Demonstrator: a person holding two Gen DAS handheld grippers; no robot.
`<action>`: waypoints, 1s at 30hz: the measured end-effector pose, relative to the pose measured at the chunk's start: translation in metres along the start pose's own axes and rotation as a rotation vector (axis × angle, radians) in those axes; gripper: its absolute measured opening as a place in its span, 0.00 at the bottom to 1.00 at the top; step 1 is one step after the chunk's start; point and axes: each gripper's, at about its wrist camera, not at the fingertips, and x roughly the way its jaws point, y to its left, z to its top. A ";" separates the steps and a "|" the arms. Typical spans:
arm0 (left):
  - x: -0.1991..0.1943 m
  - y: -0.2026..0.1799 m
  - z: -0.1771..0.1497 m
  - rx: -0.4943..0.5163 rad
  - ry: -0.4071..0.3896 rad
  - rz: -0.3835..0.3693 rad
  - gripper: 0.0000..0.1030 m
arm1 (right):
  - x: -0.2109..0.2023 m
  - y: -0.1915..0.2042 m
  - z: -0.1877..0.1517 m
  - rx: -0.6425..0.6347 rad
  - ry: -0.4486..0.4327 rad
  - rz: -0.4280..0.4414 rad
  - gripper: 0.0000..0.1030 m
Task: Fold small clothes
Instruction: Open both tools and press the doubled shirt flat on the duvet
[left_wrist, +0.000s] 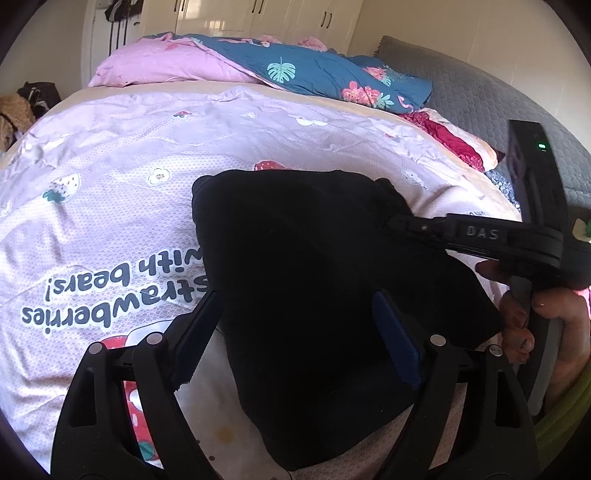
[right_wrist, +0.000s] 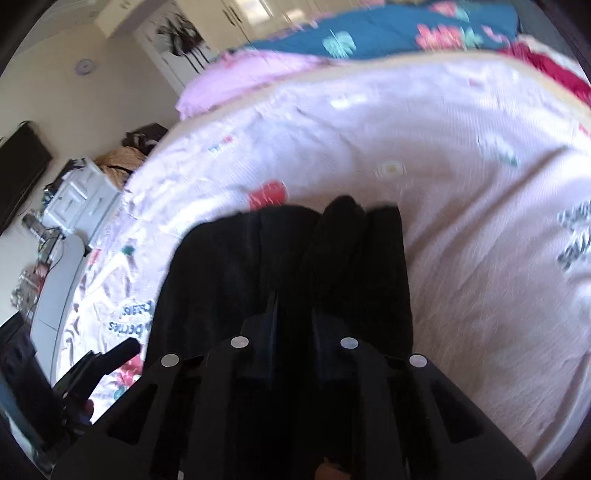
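One black garment (left_wrist: 314, 280), dark and bunched with soft folds, lies on the near part of the pink strawberry-print bedspread (left_wrist: 110, 206). The left gripper (left_wrist: 295, 339) is spread wide around it, while the right gripper (right_wrist: 293, 314) pinches its cloth.

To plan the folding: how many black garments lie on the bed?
1: the black garment lies on the strawberry-print sheet, near its front edge. More could be folded inside.

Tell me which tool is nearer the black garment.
Right. The right tool is shut on the black garment's edge; the left tool hangs open over it, not gripping.
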 end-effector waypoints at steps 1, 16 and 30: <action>-0.002 0.001 0.001 -0.003 -0.004 -0.005 0.74 | -0.007 0.003 0.001 -0.020 -0.025 0.001 0.12; 0.007 -0.008 -0.010 -0.013 0.061 -0.078 0.84 | -0.004 -0.038 -0.005 0.022 -0.022 -0.057 0.11; 0.007 -0.012 -0.012 -0.001 0.075 -0.072 0.86 | -0.014 -0.032 -0.017 -0.008 -0.051 -0.210 0.48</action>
